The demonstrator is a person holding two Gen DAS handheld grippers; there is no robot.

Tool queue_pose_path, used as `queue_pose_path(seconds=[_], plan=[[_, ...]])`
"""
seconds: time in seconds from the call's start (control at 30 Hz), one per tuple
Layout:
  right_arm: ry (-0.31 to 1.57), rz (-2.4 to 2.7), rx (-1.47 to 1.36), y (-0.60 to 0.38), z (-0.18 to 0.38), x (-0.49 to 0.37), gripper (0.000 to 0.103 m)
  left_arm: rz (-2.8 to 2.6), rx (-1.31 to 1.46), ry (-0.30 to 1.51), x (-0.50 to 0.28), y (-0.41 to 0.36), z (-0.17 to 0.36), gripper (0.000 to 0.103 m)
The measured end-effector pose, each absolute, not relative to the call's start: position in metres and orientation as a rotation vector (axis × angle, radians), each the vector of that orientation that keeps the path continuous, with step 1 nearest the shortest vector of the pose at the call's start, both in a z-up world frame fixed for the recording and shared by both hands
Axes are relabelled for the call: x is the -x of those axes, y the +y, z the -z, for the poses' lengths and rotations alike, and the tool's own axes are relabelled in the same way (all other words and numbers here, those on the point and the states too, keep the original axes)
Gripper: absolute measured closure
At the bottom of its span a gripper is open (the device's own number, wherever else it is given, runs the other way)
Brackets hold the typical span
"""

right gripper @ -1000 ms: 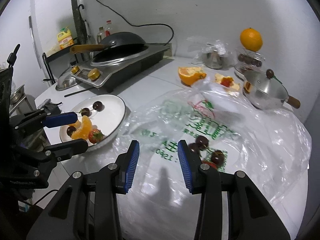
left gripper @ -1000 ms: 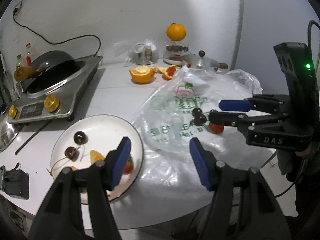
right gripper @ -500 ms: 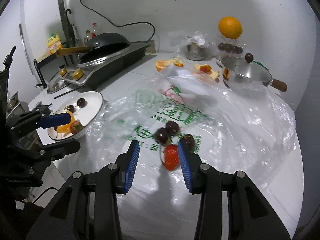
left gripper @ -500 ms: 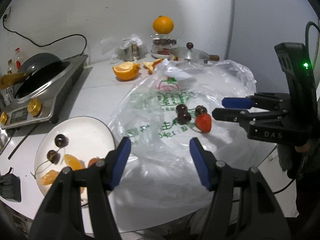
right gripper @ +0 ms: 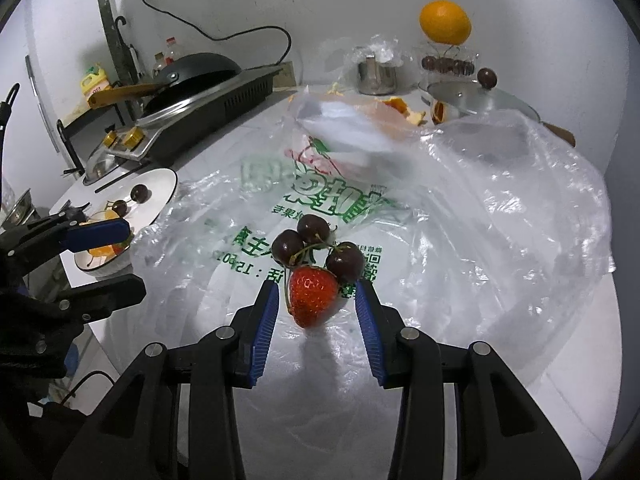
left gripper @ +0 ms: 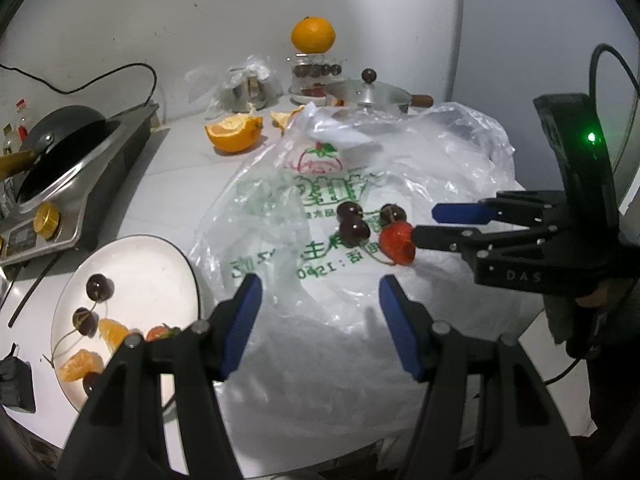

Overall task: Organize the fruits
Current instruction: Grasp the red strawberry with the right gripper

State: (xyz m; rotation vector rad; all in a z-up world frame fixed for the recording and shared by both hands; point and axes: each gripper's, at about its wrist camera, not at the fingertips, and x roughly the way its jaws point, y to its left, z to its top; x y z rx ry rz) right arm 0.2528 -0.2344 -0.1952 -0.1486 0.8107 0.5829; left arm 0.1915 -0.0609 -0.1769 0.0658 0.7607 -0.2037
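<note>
Both grippers are closing in on the strawberry (right gripper: 311, 295), lying on the plastic bag (right gripper: 460, 216) near three cherries (right gripper: 312, 244). Right gripper (right gripper: 316, 316) is straddling it, spread, untouching. Left gripper (left gripper: 320, 324) is hovering spread, plate (left gripper: 160, 264) at left.

Strawberry (right gripper: 311, 295) sits between the blue pads of the right gripper (right gripper: 316, 300), a gap on each side, nothing touching it there. Three cherries (right gripper: 313, 246) crowd just behind the strawberry, the right-hand one close to the right pad's tip; stems cross over its top. Clear plastic bag (right gripper: 480, 216) lies under all, flat near the fruit, bunched up high at the far and right edges. Bare bag in front of the left gripper (left gripper: 320, 300), open passage. Plate (left gripper: 160, 264) to its left, near the bag's edge. Stove (left gripper: 80, 184) and pan lid (right gripper: 476, 98) stand well back.
</note>
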Motion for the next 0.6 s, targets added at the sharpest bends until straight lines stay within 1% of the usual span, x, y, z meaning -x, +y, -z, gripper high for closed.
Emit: queue_pose_path(seconds=[0.6], plan=[[0.882,-0.59,0.156,-0.218,0.218,-0.273,0.06,0.207,-0.064,0.787,-0.202,-0.058,0.187,0.041]])
